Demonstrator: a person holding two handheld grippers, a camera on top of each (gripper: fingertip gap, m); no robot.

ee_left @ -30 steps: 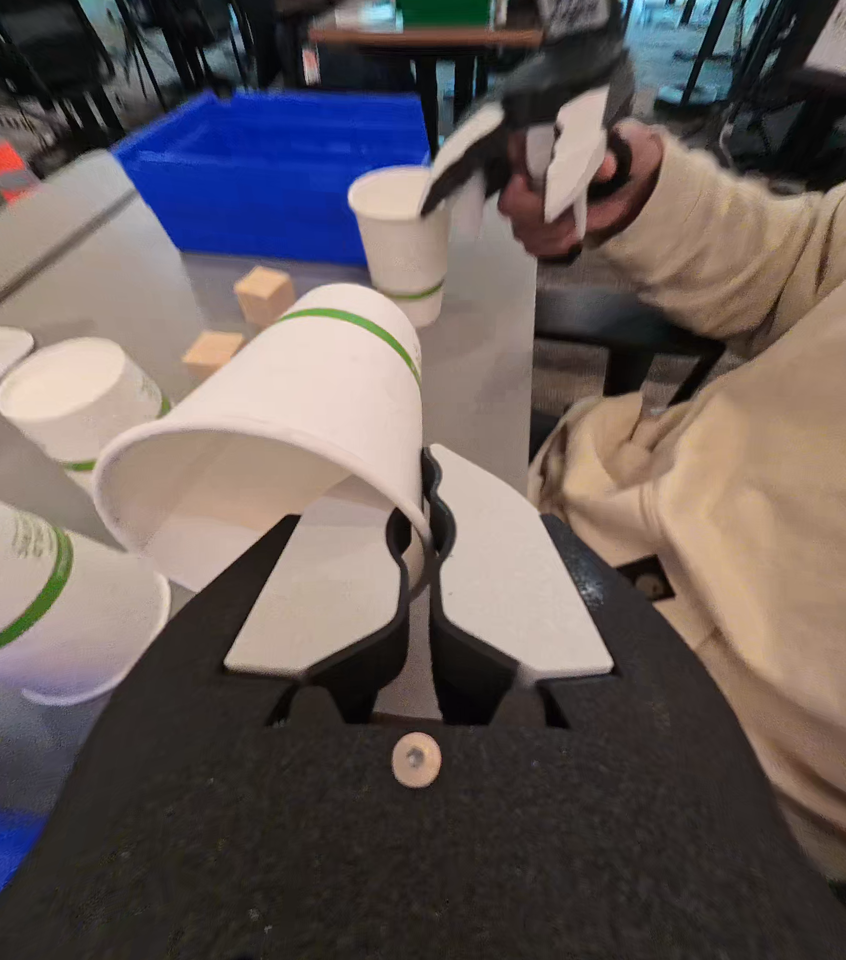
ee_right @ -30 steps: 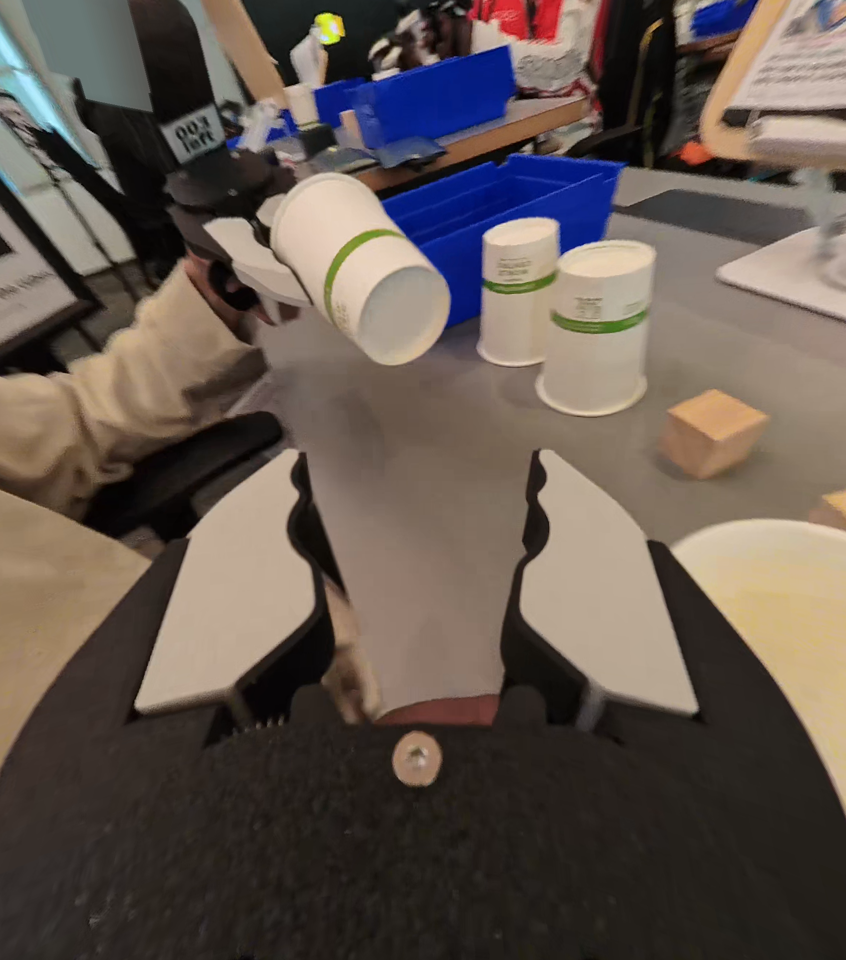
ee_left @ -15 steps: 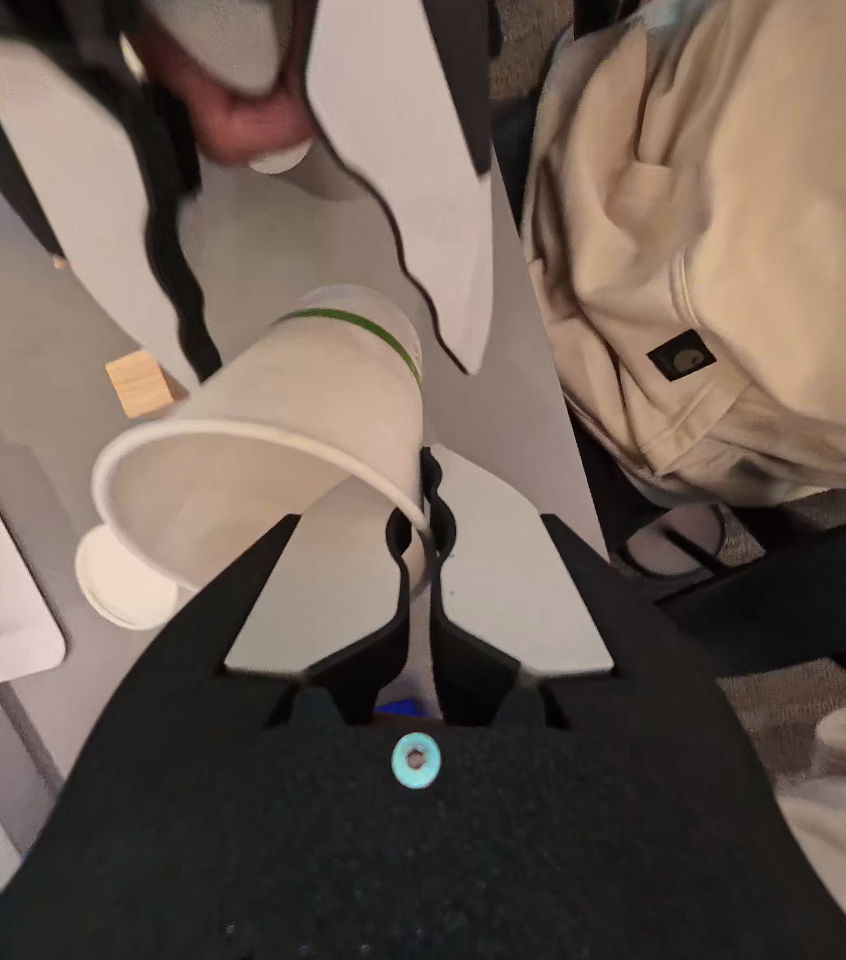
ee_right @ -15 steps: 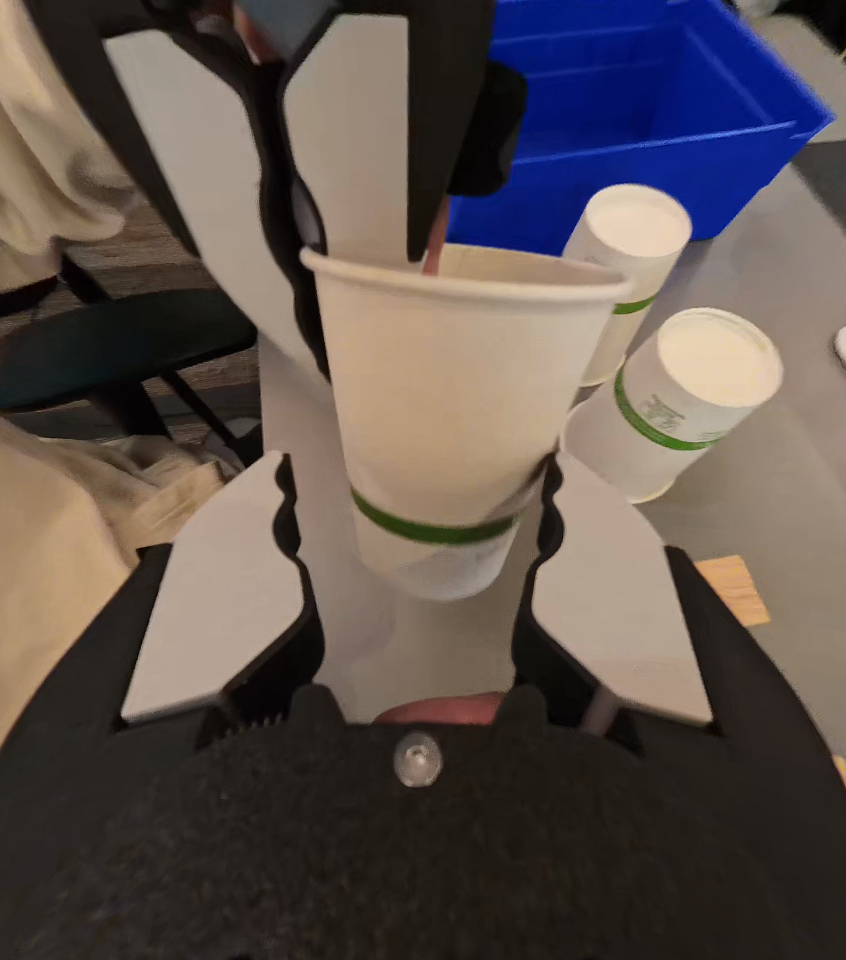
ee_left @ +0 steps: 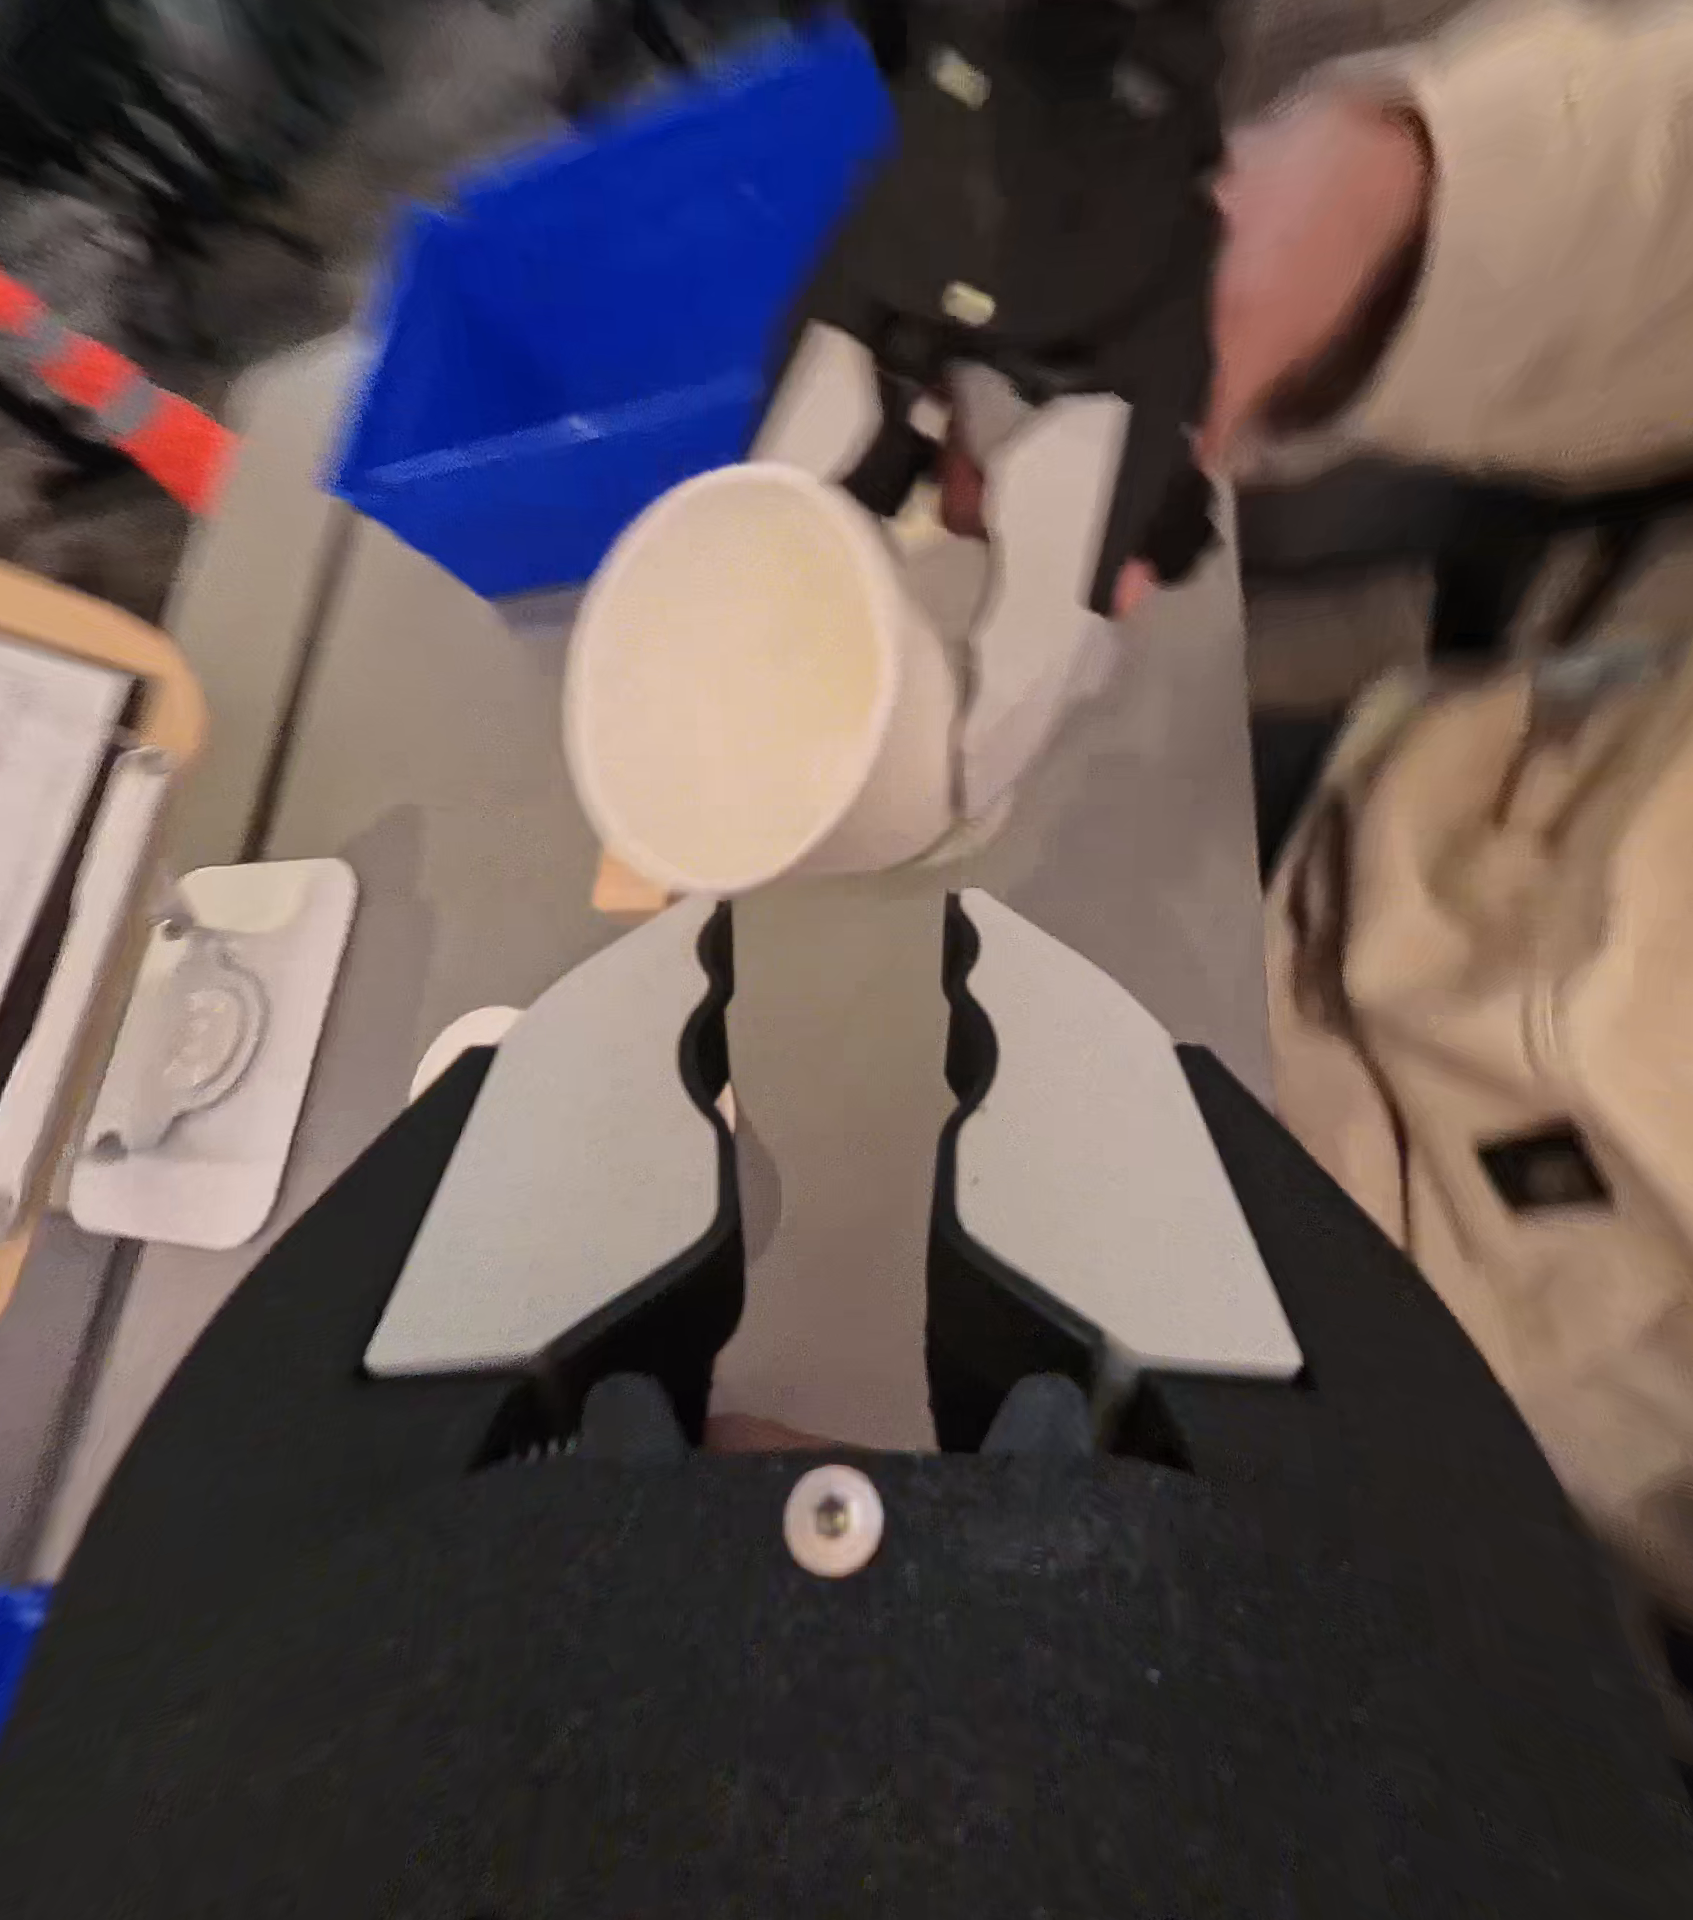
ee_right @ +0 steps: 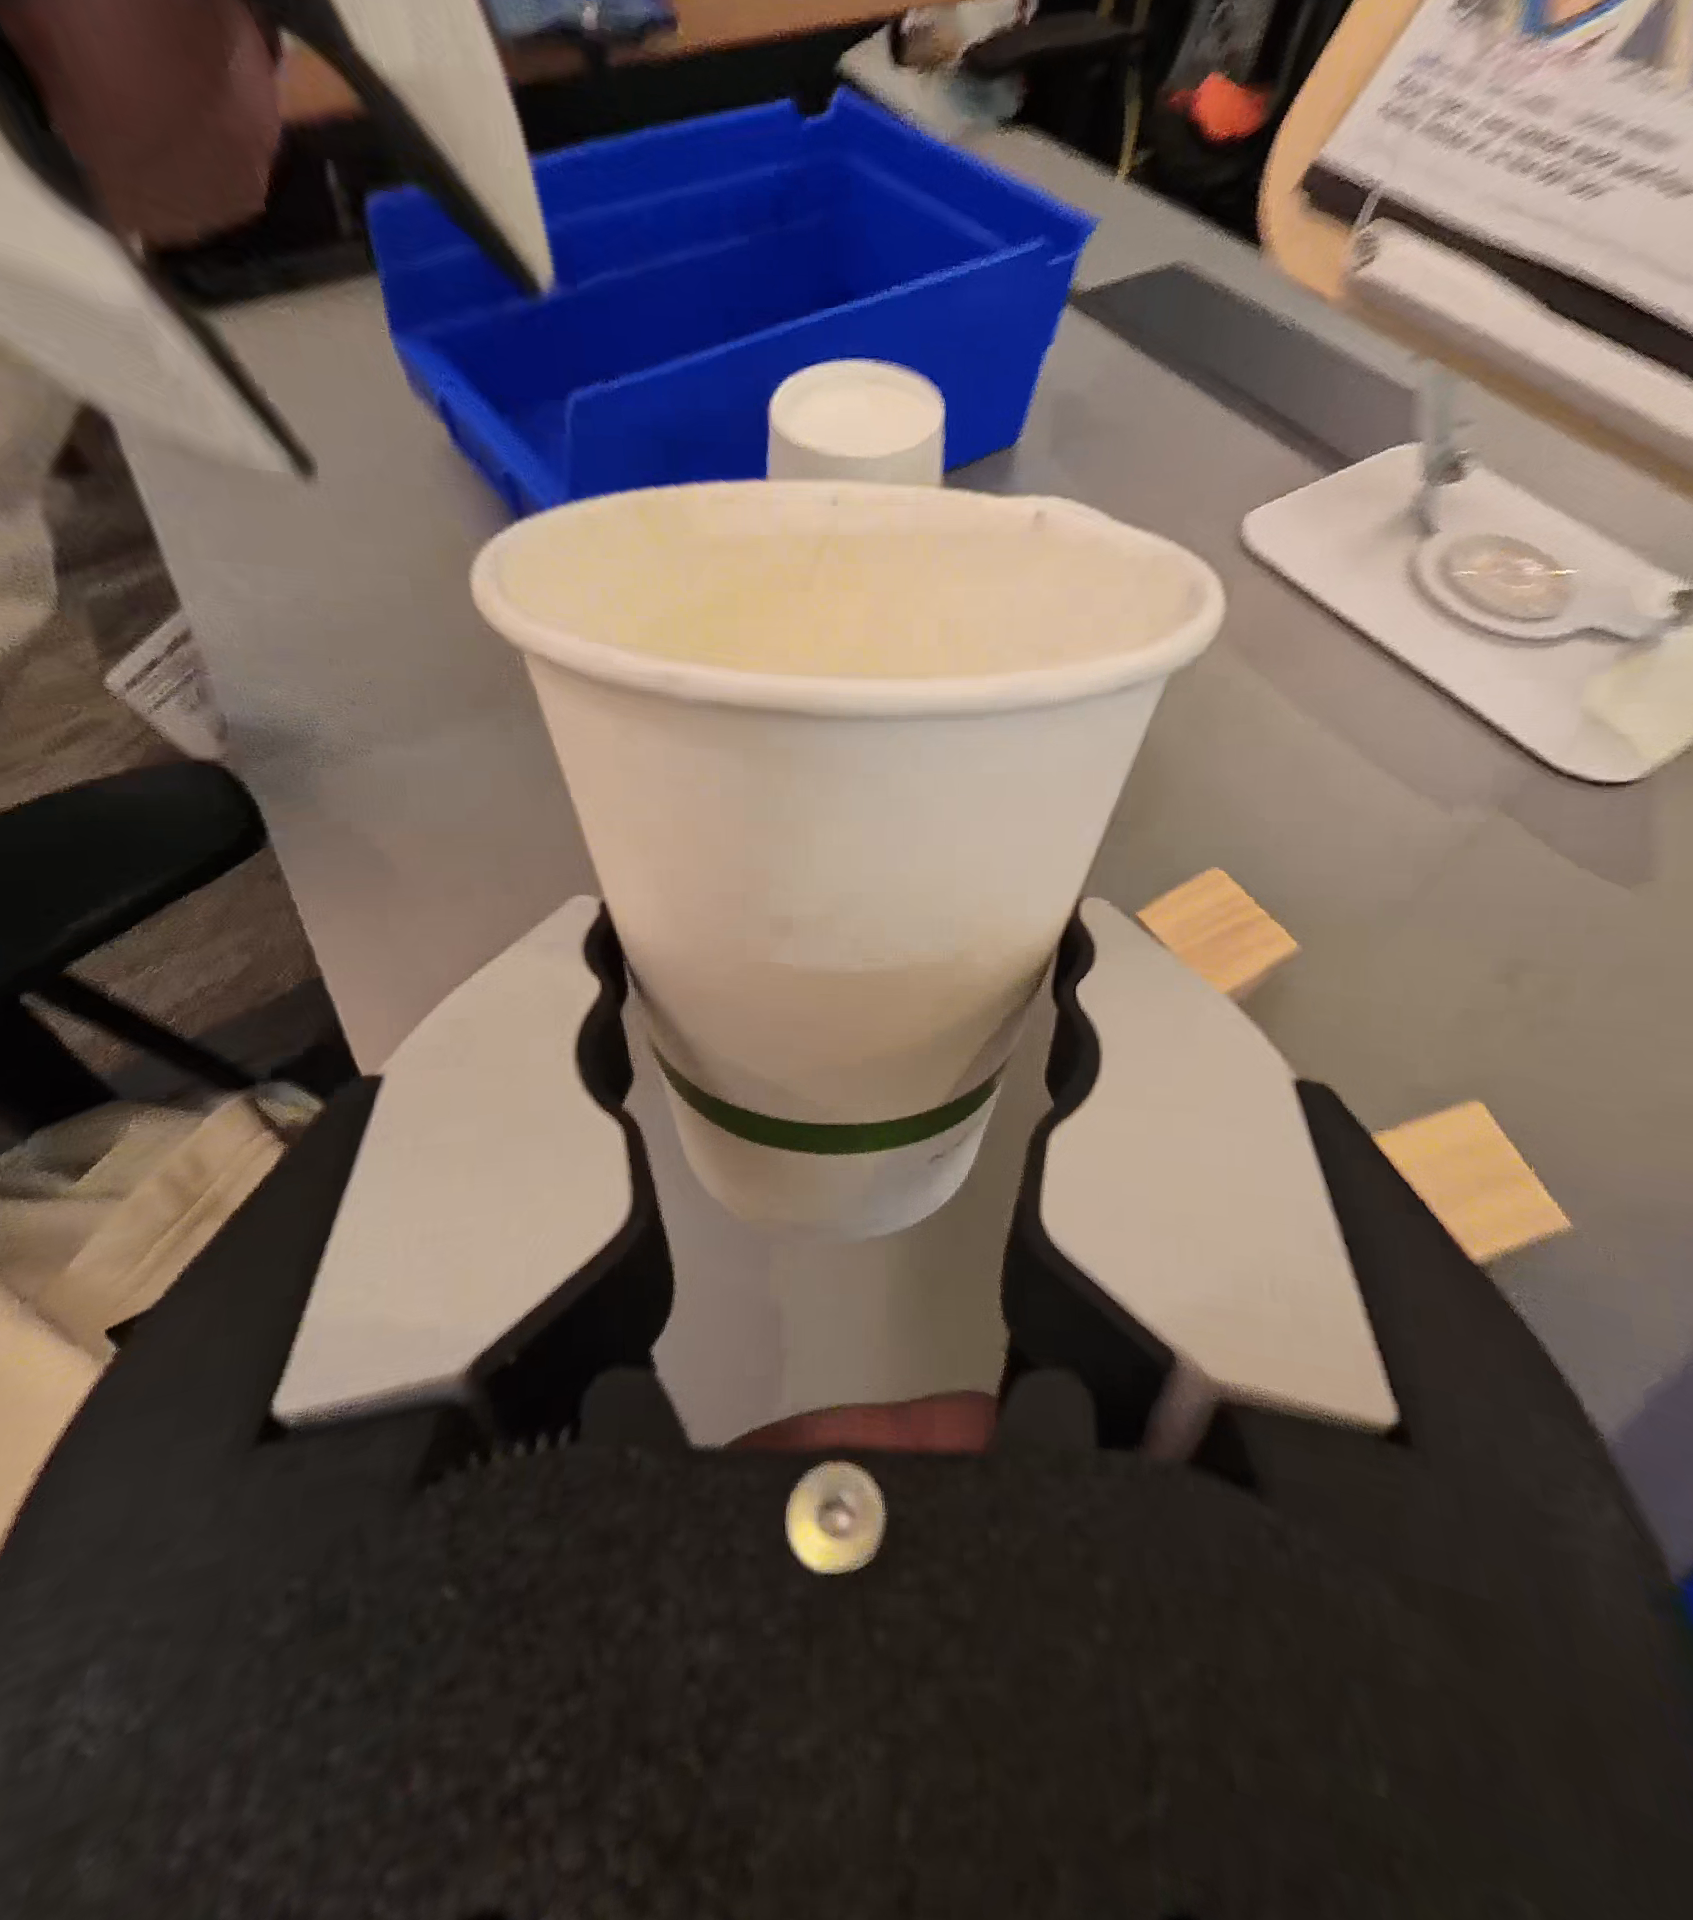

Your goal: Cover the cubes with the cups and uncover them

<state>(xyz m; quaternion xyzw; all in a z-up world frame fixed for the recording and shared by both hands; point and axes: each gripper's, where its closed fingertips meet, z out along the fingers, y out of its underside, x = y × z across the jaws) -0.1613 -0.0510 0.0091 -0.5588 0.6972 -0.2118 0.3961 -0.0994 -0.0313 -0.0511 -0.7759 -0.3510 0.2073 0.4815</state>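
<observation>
My right gripper [ee_right: 842, 920] is shut on a white paper cup [ee_right: 842, 790] with a green band. It holds the cup by its lower part, mouth up, above the grey table [ee_right: 1444, 935]. In the left wrist view the same cup [ee_left: 738, 686] is tilted with its mouth toward the camera. My left gripper [ee_left: 837, 925] is open and empty, just short of that cup. Its fingers [ee_right: 468, 135] show at the top left of the right wrist view. Two wooden cubes [ee_right: 1216, 940] [ee_right: 1465, 1179] lie bare on the table to the right. Another cup [ee_right: 857, 421] stands upside down behind.
A blue bin [ee_right: 717, 312] stands at the far side of the table. A white stand base [ee_right: 1507, 623] with a framed sign [ee_right: 1548, 135] is at the right. The person's beige sleeve [ee_left: 1548, 260] and body are at the table's edge.
The cup went from my left gripper to my right gripper. The right closed on its lower part, and the left opened and drew back from it.
</observation>
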